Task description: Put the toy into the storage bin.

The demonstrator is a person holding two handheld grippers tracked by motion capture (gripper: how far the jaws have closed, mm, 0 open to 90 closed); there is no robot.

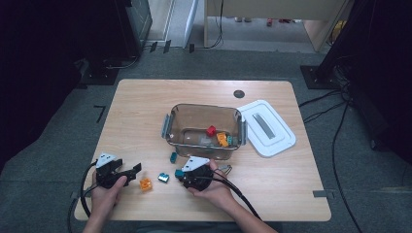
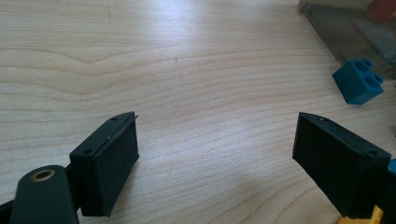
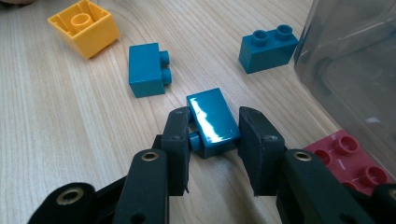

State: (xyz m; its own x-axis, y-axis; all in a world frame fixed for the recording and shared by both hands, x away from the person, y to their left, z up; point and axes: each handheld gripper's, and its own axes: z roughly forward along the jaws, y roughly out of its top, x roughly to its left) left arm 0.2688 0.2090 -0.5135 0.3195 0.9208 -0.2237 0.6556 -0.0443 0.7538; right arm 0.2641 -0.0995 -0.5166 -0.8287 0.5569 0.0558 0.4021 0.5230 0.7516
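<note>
A teal brick (image 3: pixel 213 122) is sitting clamped between the closed jaws of the right gripper (image 3: pixel 213 140), lying on its side with its studs against one pad, near the front edge of the table (image 1: pixel 145 97) and just in front of the clear container (image 1: pixel 204 127). No lettering is readable on it or on any other piece. Close ahead of it in the right gripper view, a second teal brick (image 3: pixel 148 69) is lying on its side, a third teal brick (image 3: pixel 267 45) is standing studs-up by the container wall, and an orange brick (image 3: pixel 85 28) is resting upside down. A red plate (image 3: pixel 351 158) is lying just beside the right jaw. The left gripper (image 2: pixel 215 163) is holding nothing, jaws spread wide over bare wood, with open tabletop stretching ahead. The white lid (image 1: pixel 267 127) is lying right of the container.
</note>
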